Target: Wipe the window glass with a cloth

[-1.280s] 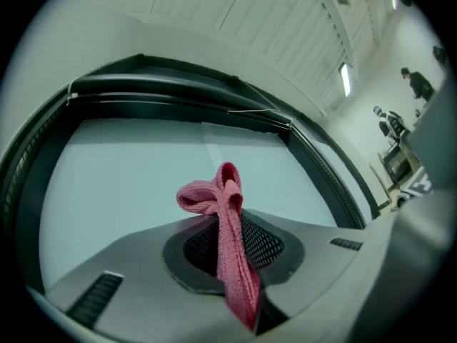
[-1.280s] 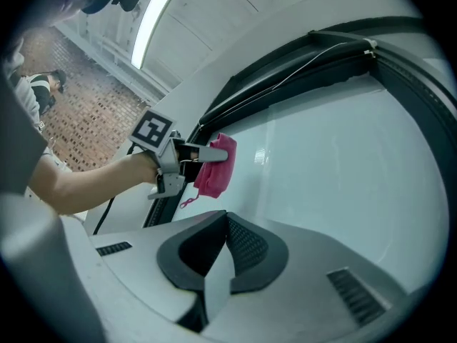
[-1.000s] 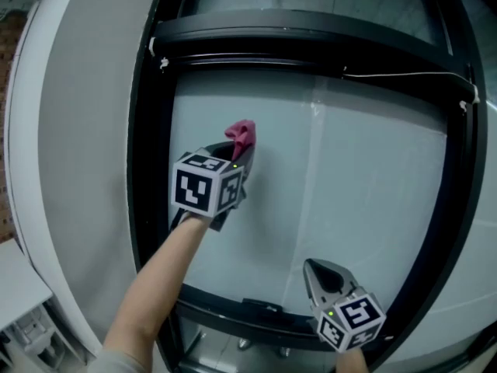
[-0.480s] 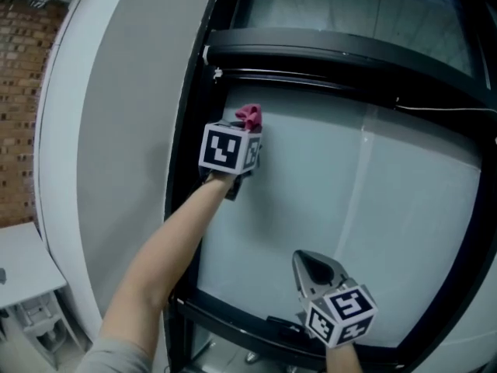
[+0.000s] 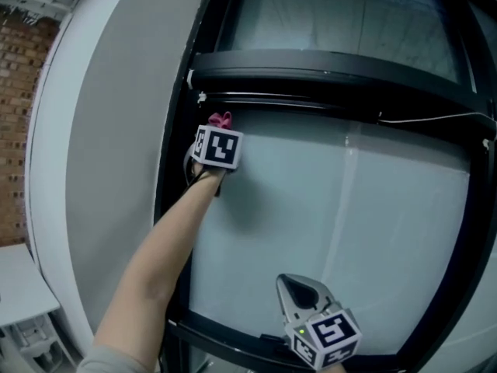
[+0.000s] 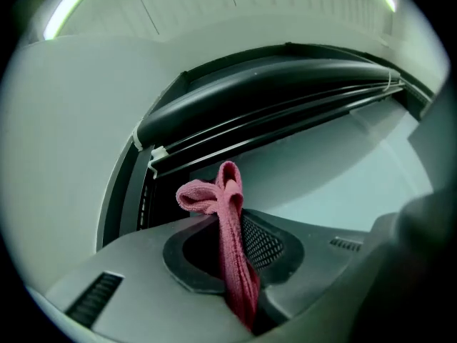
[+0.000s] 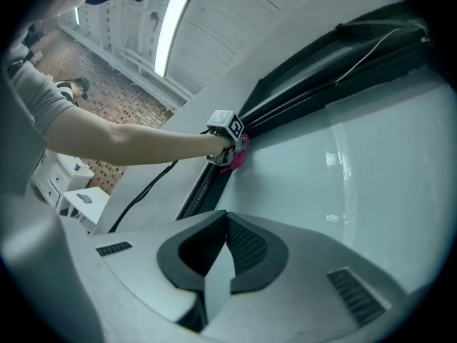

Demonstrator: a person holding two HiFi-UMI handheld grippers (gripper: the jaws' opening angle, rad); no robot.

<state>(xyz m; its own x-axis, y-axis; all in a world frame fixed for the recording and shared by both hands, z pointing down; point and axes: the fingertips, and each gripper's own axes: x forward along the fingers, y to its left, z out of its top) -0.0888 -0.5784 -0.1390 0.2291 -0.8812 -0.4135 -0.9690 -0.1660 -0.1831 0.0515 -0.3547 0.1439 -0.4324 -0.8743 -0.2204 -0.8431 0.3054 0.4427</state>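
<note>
A pink cloth (image 5: pixel 222 120) is pinched in my left gripper (image 5: pixel 217 130), which is shut on it and pressed to the window glass (image 5: pixel 334 208) near the pane's top left corner. In the left gripper view the cloth (image 6: pixel 228 220) stands up between the jaws, its bunched end above the tips of that gripper (image 6: pixel 230 234). Low on the pane, my right gripper (image 5: pixel 298 287) points up at the glass, shut with nothing in it. In the right gripper view its jaws (image 7: pixel 223 219) meet at the tips, and the left gripper (image 7: pixel 234 146) with the cloth shows far off.
A black window frame (image 5: pixel 172 177) runs down the left, with a thick black crossbar (image 5: pixel 326 64) above the pane. A thin white cord (image 5: pixel 435 117) hangs along the top right. A grey wall (image 5: pixel 101 130), a brick wall (image 5: pixel 15 92) and a white table (image 5: pixel 19 286) lie to the left.
My left gripper has slid up and to the left over the glass with the cloth, ending near the top left corner. The right gripper has stayed low on the pane.
</note>
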